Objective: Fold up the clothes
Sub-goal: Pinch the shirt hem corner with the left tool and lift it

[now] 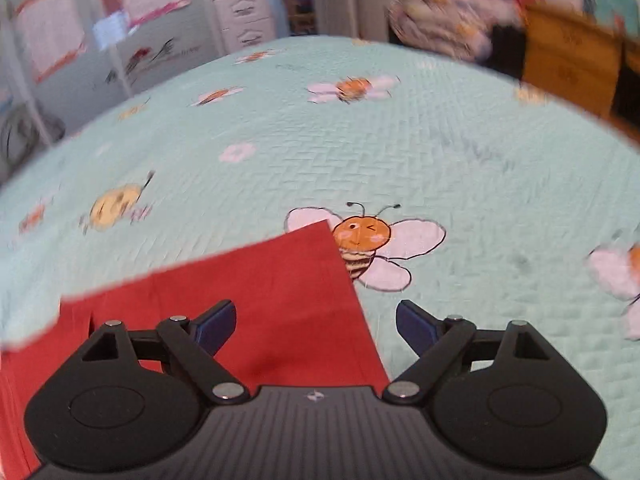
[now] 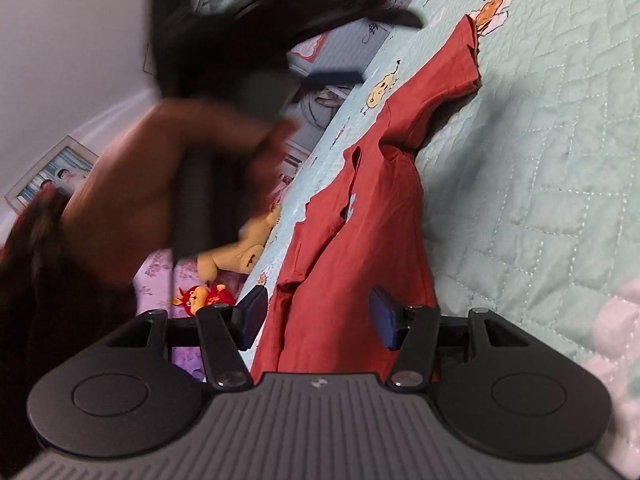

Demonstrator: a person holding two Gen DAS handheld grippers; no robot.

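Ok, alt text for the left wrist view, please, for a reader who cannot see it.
The left hand-held gripper hangs open above the corner of a red garment lying flat on a mint quilted bedspread printed with cartoon bees. A blurred bedroom lies beyond.

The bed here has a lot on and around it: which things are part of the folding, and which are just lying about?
Part of the folding:
- red shirt, spread on the bedspread
- left hand-held gripper, open over the shirt
- right hand-held gripper, open

Just lying about:
- yellow plush toy
- red plush toy
- white drawers
- pile of bedding
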